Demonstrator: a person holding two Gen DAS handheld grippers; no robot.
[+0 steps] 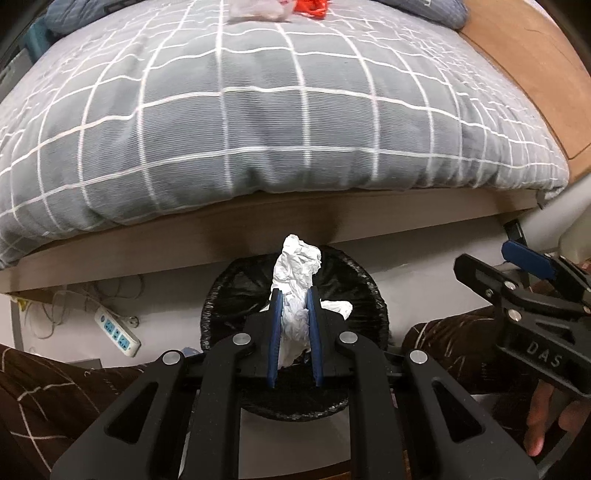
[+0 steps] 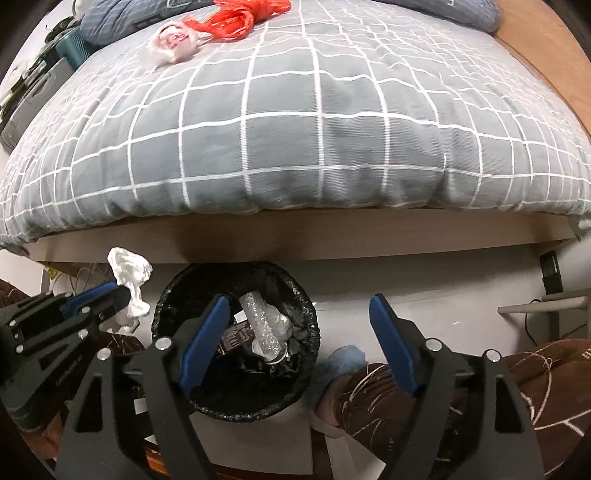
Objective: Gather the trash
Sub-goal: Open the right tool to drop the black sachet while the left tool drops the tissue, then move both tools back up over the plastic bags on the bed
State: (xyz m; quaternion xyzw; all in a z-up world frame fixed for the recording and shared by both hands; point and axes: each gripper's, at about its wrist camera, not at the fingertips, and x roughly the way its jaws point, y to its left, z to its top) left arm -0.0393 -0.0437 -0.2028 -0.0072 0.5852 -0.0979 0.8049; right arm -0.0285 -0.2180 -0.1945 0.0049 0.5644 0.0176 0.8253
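My left gripper (image 1: 294,295) is shut on a crumpled white paper wad (image 1: 297,273) and holds it over a round bin with a black liner (image 1: 221,295) on the floor by the bed. In the right wrist view the wad (image 2: 129,273) hangs just left of the bin (image 2: 312,325), which holds a clear crushed plastic bottle (image 2: 262,325) and a brown wrapper (image 2: 236,338). My right gripper (image 2: 299,308) is open and empty above the bin. A red plastic bag (image 2: 240,16) and a white-pink bag (image 2: 171,40) lie far back on the bed.
A grey checked duvet (image 2: 295,129) covers the bed above a wooden frame (image 2: 295,236). A white power strip (image 1: 117,332) and cables lie under the bed at left. My brown-trousered legs (image 2: 498,387) flank the bin. A black charger (image 2: 550,273) is at right.
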